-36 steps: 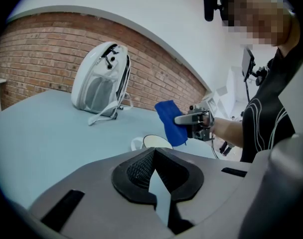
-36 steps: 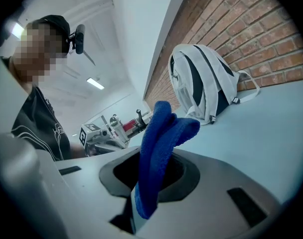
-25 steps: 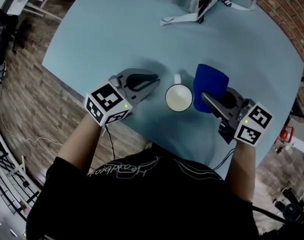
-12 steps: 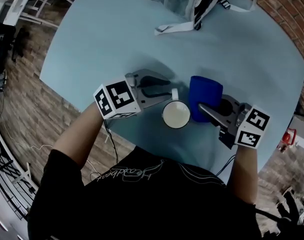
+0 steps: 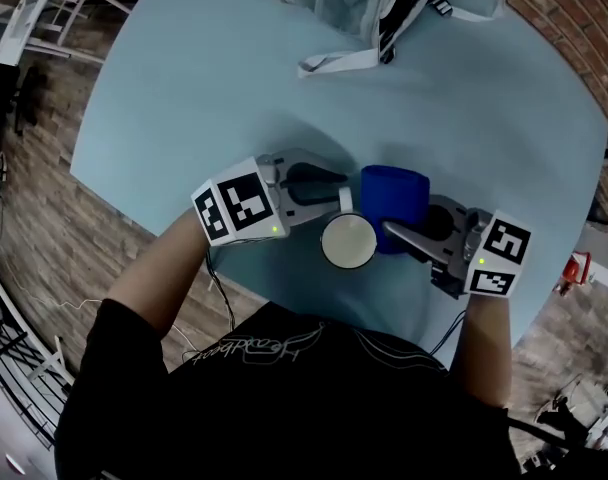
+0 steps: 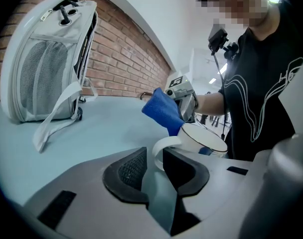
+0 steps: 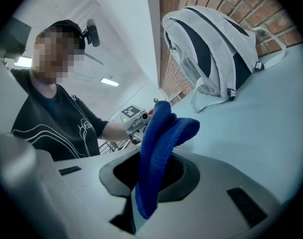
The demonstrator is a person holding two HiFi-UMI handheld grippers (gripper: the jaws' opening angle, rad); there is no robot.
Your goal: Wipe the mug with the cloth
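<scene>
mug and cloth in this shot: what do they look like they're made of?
Mug: white, smooth and glossy, with a thin dark line round the rim. It looks like glazed ceramic or enamelled metal; the pictures don't settle which.
Cloth: blue and matte, with a fuzzy nap, folding limply. Probably microfibre or terry.

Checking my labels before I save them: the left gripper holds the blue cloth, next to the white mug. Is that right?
Wrong gripper. The right gripper holds the blue cloth, pinched between its jaws, as the right gripper view shows. The cloth is indeed next to the white mug.
</scene>
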